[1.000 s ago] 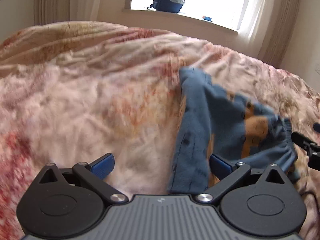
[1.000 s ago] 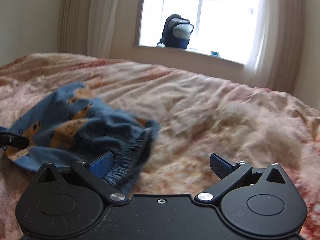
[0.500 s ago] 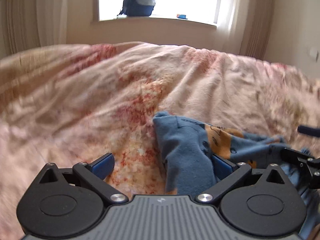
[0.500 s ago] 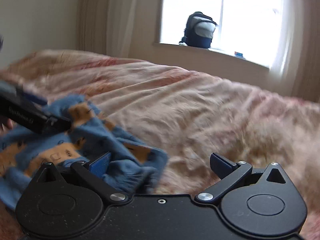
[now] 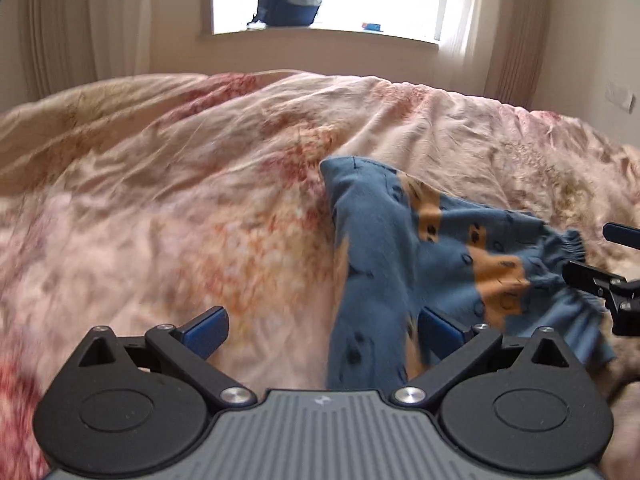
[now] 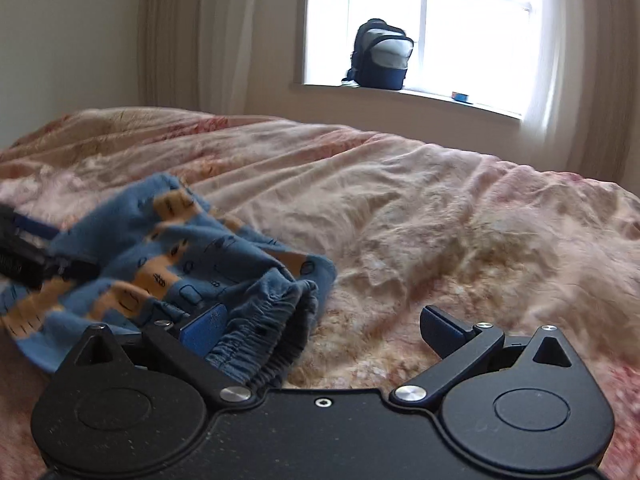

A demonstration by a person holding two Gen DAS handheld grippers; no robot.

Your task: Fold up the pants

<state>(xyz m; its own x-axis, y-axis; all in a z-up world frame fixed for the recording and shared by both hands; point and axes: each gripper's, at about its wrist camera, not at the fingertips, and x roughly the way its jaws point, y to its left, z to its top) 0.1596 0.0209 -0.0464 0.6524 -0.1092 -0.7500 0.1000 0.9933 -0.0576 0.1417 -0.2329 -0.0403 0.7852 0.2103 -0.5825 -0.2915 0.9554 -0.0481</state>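
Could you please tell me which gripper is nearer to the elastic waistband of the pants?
Right. The right gripper has the gathered waistband bunched against one finger; the left gripper is over a pant leg, farther away.

Blue pants [image 5: 404, 256] with orange patches lie crumpled on the bedspread [image 5: 180, 200].

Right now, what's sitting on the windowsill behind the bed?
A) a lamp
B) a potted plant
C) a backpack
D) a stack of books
C: a dark blue and grey backpack stands on the windowsill, left of a small blue item too small to identify.
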